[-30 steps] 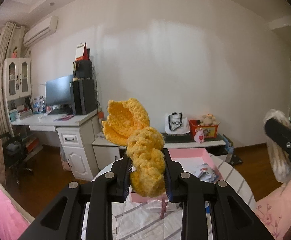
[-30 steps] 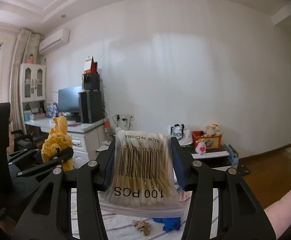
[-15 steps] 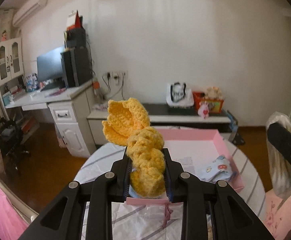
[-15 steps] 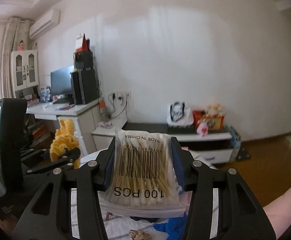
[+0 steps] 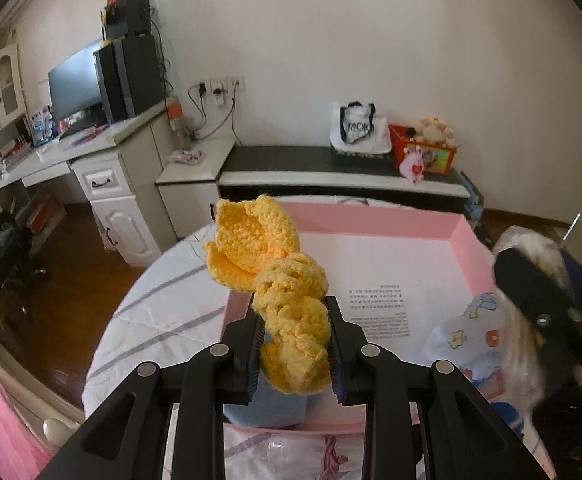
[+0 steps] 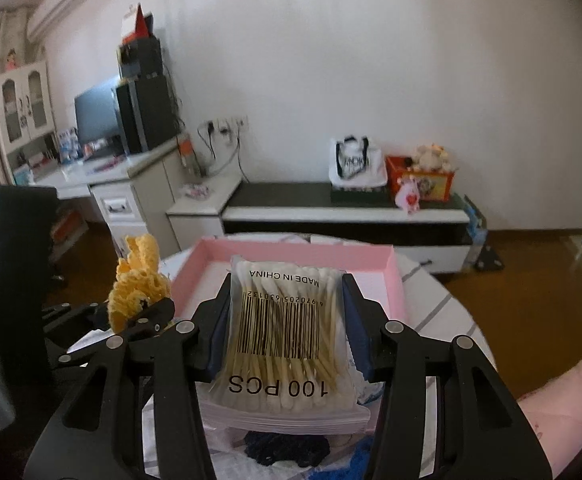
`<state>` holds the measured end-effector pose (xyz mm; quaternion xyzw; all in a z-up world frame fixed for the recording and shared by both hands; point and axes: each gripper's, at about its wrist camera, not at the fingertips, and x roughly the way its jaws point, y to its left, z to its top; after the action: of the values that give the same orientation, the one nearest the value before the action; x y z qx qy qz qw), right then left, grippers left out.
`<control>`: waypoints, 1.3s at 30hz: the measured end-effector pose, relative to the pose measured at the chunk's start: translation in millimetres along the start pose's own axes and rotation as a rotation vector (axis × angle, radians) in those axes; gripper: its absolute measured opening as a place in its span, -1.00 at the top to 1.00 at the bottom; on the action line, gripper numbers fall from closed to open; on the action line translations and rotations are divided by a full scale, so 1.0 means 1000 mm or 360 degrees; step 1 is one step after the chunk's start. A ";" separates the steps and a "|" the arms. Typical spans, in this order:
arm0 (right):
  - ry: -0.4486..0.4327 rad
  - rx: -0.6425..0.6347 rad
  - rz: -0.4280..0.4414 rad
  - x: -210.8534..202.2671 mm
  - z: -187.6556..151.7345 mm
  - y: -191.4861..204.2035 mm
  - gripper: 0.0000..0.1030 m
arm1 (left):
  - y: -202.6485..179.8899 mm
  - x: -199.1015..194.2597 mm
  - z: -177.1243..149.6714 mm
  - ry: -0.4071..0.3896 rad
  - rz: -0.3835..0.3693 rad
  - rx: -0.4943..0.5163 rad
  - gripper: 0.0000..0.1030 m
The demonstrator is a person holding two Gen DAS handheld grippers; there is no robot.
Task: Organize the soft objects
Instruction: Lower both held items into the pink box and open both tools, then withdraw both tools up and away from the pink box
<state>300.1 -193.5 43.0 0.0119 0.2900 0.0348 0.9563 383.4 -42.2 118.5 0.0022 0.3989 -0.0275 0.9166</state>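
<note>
Soft goods, two items in hand, both over the pink box (image 5: 461, 240) on the round counter (image 5: 159, 312).

Item one — yellow crochet piece (image 5: 287, 320). Clamped low in the left tool (image 5: 294, 354), jaws narrowed onto its bottom coils; the upper petals flop free above the pads. It hangs over the box's near left corner. Gripping the dense base rather than the loose top likely keeps it from unravelling or slipping.

Item two — bag of cotton swabs (image 6: 287, 332), label "100 PCS". Pinched across its width by the right tool (image 6: 287, 320), jaws partly closed on both side edges, barcode face up. It hangs above the box's near edge. A flat sideways hold suits a slack bag that would otherwise fold.

Box contents: a patterned white cloth (image 5: 463, 336) at the right side and a printed sheet (image 5: 379, 312) on the floor; most of the floor is bare. Both tools tilt downward toward it, which looks like a drop-off approach.

Loose dark and blue fabric (image 6: 287, 448) lies on the counter under the right tool, apparently unsorted.
</note>
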 end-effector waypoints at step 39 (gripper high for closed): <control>0.0237 0.0056 -0.0072 0.061 -0.019 -0.025 -0.74 | 0.010 0.045 -0.025 0.0096 0.0051 0.0009 -0.39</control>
<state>341.9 -214.3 -7.6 0.0195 0.3612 0.0089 0.9322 396.1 -33.9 68.2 0.0119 0.4263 -0.0137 0.9044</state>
